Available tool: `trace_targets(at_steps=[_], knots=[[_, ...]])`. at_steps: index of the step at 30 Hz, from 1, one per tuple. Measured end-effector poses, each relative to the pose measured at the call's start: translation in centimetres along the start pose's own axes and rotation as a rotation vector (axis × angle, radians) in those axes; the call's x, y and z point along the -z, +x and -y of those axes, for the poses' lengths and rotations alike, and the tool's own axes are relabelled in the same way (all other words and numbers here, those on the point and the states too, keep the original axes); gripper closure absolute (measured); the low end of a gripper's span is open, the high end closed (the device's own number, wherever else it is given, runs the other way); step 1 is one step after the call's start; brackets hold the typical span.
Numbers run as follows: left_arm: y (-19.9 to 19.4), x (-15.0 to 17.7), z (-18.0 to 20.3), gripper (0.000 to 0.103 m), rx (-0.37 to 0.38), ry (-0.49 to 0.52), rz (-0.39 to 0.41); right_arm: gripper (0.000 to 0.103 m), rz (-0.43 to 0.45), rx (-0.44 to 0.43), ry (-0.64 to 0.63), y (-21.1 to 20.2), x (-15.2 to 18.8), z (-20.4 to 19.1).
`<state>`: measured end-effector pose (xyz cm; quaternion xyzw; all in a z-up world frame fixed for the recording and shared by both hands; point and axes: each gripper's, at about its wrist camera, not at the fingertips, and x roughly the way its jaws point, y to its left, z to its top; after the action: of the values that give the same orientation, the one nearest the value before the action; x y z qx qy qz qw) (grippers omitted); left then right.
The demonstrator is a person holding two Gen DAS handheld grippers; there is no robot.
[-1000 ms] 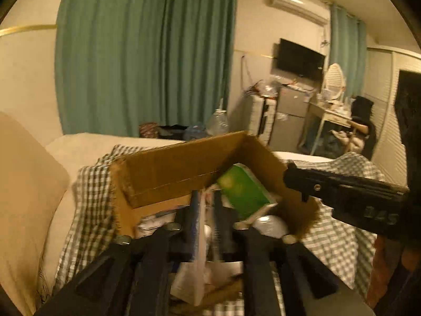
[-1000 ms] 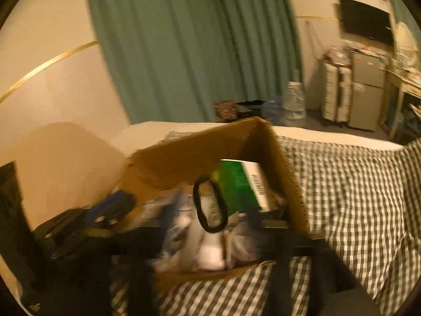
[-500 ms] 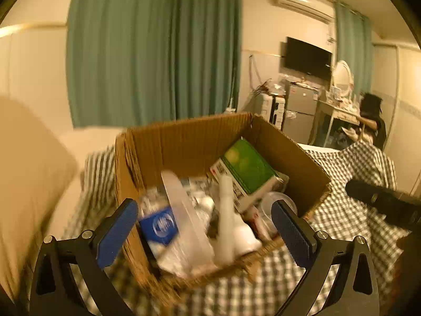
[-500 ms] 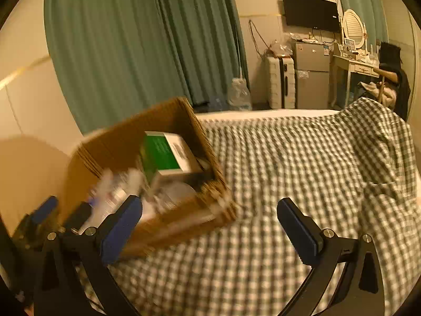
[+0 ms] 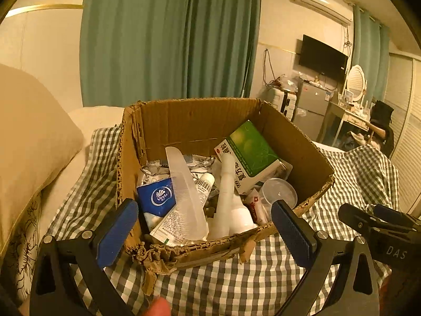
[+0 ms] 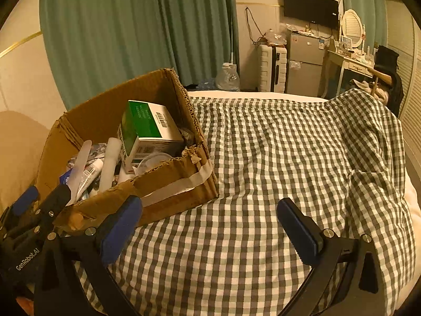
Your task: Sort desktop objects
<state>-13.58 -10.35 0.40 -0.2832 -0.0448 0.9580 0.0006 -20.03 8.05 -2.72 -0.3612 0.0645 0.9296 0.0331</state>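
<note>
While I hold both grippers short of the box, nothing is gripped.
Box: torn cardboard box (image 5: 200, 121) on the checked cloth (image 6: 276, 158), open top, front rim ragged.
Box contents: green carton (image 5: 250, 150) leaning at the back right; clear comb (image 5: 184, 192) slanting across a blue tissue pack (image 5: 158, 197); white tube (image 5: 226, 184); clear round lid (image 5: 280, 193) at the front right.
Left gripper (image 5: 205, 226): fingers spread wide, empty, framing the box front.
Right gripper (image 6: 210, 226): fingers spread wide, empty, over bare cloth just right of the box.
</note>
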Motion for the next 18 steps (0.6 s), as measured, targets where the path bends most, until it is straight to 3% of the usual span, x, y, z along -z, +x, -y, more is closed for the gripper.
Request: trace_targets(at_steps=[18], knots=[[-0.41, -0.10, 0.54, 0.000, -0.002, 0.041, 0.035, 0.000, -0.007, 0.007, -0.026, 0.26, 0.36, -1.02]])
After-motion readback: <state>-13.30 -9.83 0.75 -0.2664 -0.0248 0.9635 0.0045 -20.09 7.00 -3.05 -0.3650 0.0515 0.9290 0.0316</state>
